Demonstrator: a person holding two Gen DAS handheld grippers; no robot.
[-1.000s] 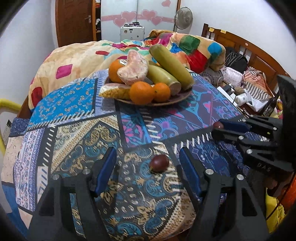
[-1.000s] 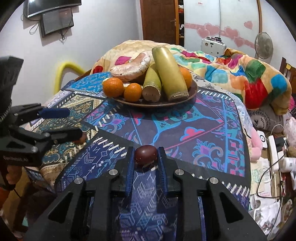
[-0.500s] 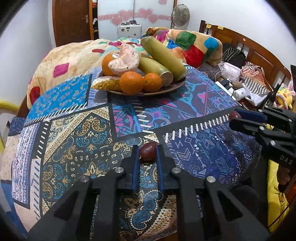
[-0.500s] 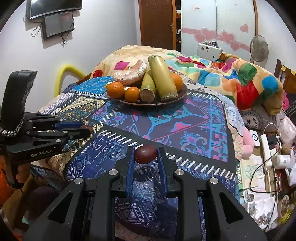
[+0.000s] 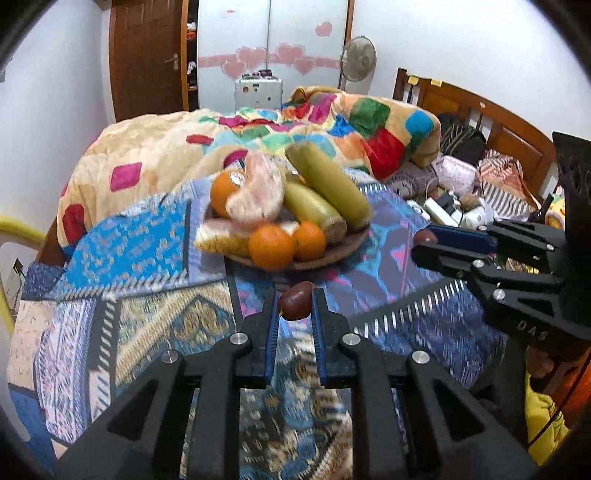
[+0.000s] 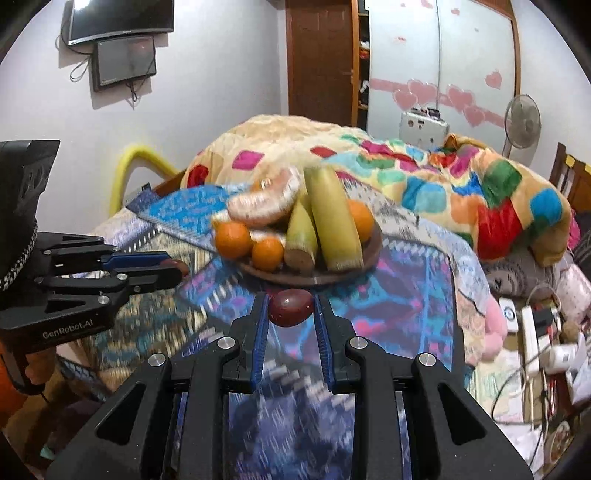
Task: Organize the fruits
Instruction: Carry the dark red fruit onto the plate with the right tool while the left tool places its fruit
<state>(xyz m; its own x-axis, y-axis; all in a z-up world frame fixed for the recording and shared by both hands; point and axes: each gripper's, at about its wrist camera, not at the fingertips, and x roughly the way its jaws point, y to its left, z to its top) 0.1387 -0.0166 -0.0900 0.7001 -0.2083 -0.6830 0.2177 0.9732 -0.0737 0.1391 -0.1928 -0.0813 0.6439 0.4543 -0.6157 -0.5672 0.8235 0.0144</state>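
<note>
The left gripper (image 5: 295, 306) is clamped on a small dark-red oval fruit (image 5: 295, 305), held clear above the patterned blue patchwork cloth (image 5: 140, 258) that covers the surface. The right gripper (image 6: 290, 308) is likewise clamped on a second dark-red rounded fruit (image 6: 291, 307), also off the cloth. Ahead of both sits the shallow brown round plate (image 6: 373, 251), already heaped with oranges (image 5: 271, 245), long yellow-green stalk pieces (image 5: 332, 184) and a pale peeled citrus segment (image 5: 255, 195).

The likely trouble lies in the landing. Each fruit is smooth and round and is pinched only at the tips of narrow blue pads, so a quick swing or a slight slackening could let it slip and roll away. The plate is crowded, with little bare rim showing at the front; a fruit released on the slope of the pile would probably roll off onto the cloth, or nudge an orange over the edge. Both grippers approaching the same near rim could also knock together.

Beyond the surface lies a bed with a colourful patchwork quilt (image 5: 369, 122), a wooden headboard (image 5: 480, 110), a brown door (image 6: 321, 55), a standing fan (image 5: 357, 55) and a wall-mounted screen (image 6: 118, 18).
</note>
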